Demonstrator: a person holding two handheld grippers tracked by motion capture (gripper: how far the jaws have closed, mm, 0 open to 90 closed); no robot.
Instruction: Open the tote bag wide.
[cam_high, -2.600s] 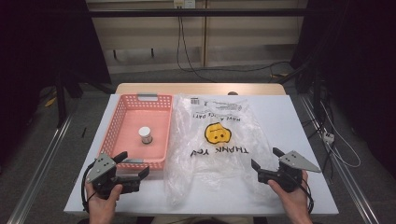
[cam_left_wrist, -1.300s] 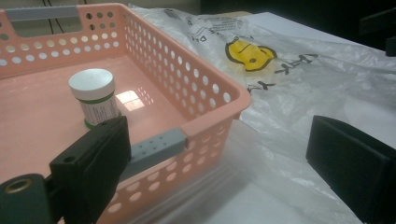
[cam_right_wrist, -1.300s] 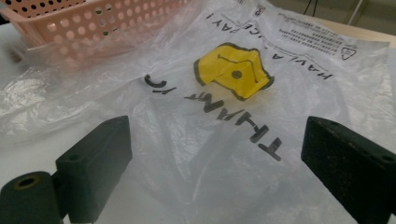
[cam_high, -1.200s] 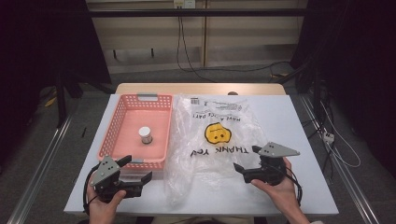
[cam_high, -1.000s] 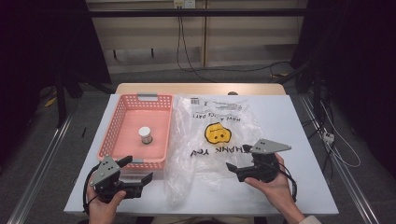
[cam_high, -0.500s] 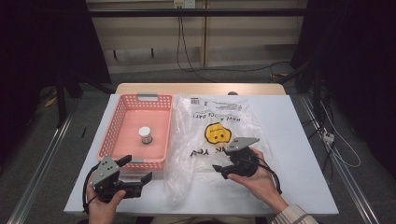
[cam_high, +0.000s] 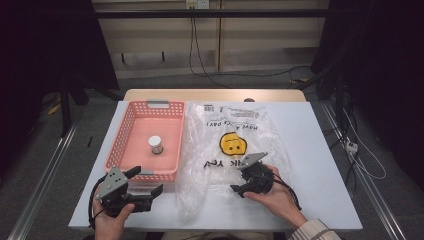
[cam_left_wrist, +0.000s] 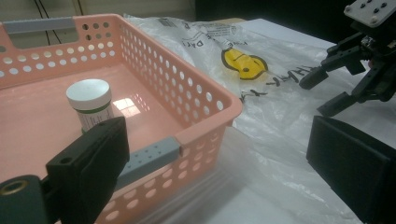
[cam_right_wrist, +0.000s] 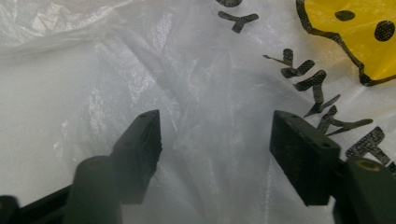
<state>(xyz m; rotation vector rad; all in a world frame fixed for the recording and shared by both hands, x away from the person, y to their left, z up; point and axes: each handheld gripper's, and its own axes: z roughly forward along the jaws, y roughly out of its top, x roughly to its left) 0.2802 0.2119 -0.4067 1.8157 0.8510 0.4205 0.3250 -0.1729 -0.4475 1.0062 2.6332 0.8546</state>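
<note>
High view: a clear plastic bag (cam_high: 227, 150) printed with a yellow smiley face is lying flat on the white table (cam_high: 325, 150), just beside a pink basket (cam_high: 127, 130) that is holding a small white-capped jar (cam_high: 155, 145). The right gripper (cam_high: 239, 182) is hovering low over the bag's near half, its jaws pointing toward the basket side and standing partly apart; they have just been closing, with only crinkled film beneath them. The left gripper (cam_high: 150, 186) is sitting at the basket's near corner, jaws spread and gripping nothing.

Left gripper view: the two black jaws are standing wide apart, framing the basket's (cam_left_wrist: 205, 100) near rim, with the jar (cam_left_wrist: 91, 103) inside it. The bag (cam_left_wrist: 261, 93) is spreading out to the right, and the right gripper (cam_left_wrist: 322, 91) is hanging over it farther off.

Right gripper view: the jaws are standing parted just above the bag (cam_right_wrist: 205, 84), a raised fold of film lying between them, the pads not pressing on it. The smiley print (cam_right_wrist: 359, 32) is showing at the upper right.
</note>
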